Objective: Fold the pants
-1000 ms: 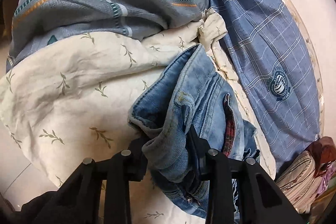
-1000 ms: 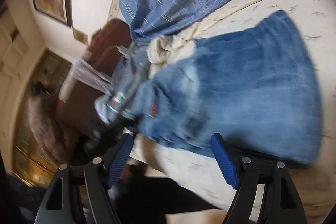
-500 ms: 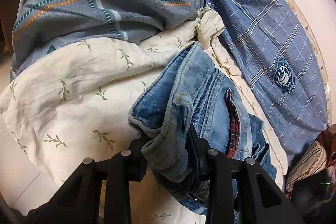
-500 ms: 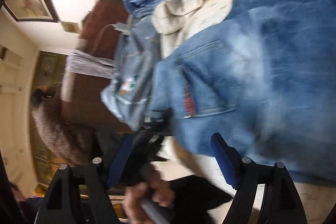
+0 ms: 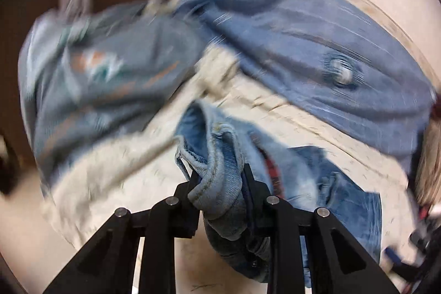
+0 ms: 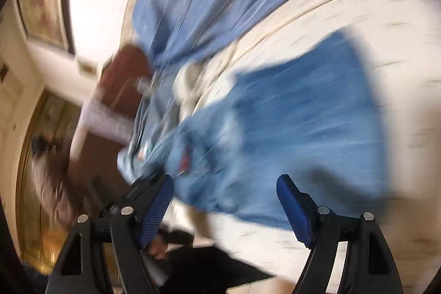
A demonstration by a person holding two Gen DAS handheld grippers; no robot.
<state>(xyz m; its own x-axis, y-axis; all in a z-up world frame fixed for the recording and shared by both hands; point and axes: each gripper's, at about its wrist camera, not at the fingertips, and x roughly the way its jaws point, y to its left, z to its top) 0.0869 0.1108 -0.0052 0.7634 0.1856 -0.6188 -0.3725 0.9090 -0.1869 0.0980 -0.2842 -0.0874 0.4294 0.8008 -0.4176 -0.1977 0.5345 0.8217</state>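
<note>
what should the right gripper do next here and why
Probably bring the right gripper, open and holding nothing, onto the jeans edge in front of it. The left gripper is closing on a bunched denim fold, so the rest hangs unsupported.

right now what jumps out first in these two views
The bunched waistband of the blue jeans sits between the fingers of the left claw, whose jaws are closing on it, low in the centre of the left wrist view. In the right wrist view the right claw stands open and empty over the jeans spread across the cream leaf-print sheet. A blue plaid garment lies behind.
</note>
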